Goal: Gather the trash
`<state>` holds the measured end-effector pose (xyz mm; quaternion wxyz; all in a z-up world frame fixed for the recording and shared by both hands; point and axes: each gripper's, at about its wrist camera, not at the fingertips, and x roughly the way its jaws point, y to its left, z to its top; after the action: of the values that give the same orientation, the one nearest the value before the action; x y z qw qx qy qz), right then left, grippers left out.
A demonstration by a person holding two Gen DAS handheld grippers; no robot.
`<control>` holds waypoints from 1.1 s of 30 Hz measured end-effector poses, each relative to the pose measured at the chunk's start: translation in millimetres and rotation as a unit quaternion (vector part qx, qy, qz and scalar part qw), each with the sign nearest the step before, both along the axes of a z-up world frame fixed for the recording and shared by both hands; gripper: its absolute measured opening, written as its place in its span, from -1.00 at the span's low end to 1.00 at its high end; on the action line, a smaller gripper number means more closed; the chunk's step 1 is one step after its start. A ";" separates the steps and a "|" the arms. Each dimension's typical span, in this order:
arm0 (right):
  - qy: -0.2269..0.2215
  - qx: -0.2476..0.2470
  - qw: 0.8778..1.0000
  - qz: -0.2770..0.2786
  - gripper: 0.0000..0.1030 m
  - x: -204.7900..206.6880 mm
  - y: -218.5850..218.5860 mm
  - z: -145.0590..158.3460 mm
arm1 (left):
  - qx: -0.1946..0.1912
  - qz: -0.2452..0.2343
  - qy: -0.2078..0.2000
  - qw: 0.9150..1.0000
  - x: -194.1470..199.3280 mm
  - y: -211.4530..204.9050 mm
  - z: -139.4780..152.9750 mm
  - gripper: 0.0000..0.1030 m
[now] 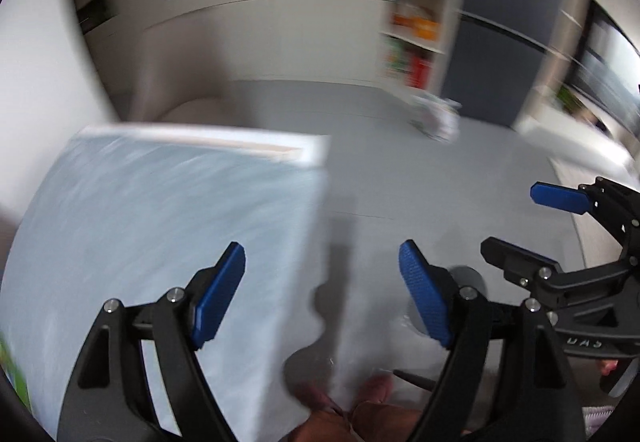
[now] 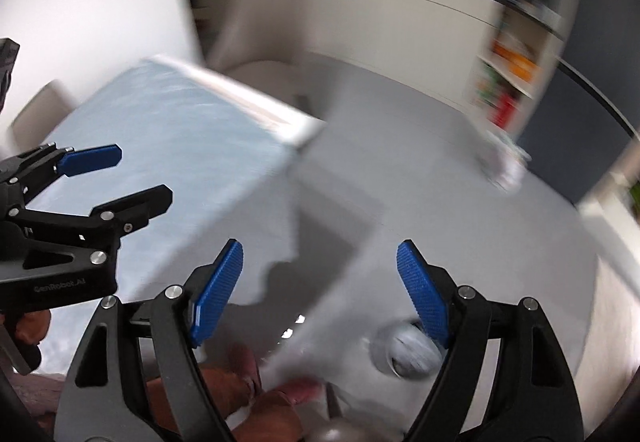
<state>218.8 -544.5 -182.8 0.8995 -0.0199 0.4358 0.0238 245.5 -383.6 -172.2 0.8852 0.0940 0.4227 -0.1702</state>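
Note:
A crumpled white wrapper point(image 1: 436, 118) lies on the grey floor by the shelf, also seen in the right wrist view as the same wrapper point(image 2: 504, 166); both views are blurred. A small round grey bin point(image 2: 380, 354) stands on the floor below, with crumpled white paper point(image 2: 412, 346) inside it. My left gripper point(image 1: 322, 254) is open and empty, above the edge of a light blue table point(image 1: 160, 222). My right gripper point(image 2: 320, 250) is open too, with nothing between its pads. Each shows in the other's view: right gripper point(image 1: 512, 216), left gripper point(image 2: 144, 174).
The blue table point(image 2: 168, 146) fills the left side. A shelf of colourful packages point(image 1: 416, 38) and a dark tall cabinet point(image 1: 500, 42) stand at the back right beside a white counter point(image 1: 260, 26). The person's brown trouser legs point(image 2: 260, 402) and feet show below.

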 end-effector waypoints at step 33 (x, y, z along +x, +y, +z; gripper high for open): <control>-0.027 -0.012 0.922 0.386 0.79 -7.9 333.4 97.8 | -0.013 0.480 -0.043 0.876 -183.4 316.7 104.7 0.69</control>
<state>210.9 -211.0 -85.0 0.8315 -0.1982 0.3706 0.3634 62.1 -66.9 -67.5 0.8767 -0.1251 0.3748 0.2743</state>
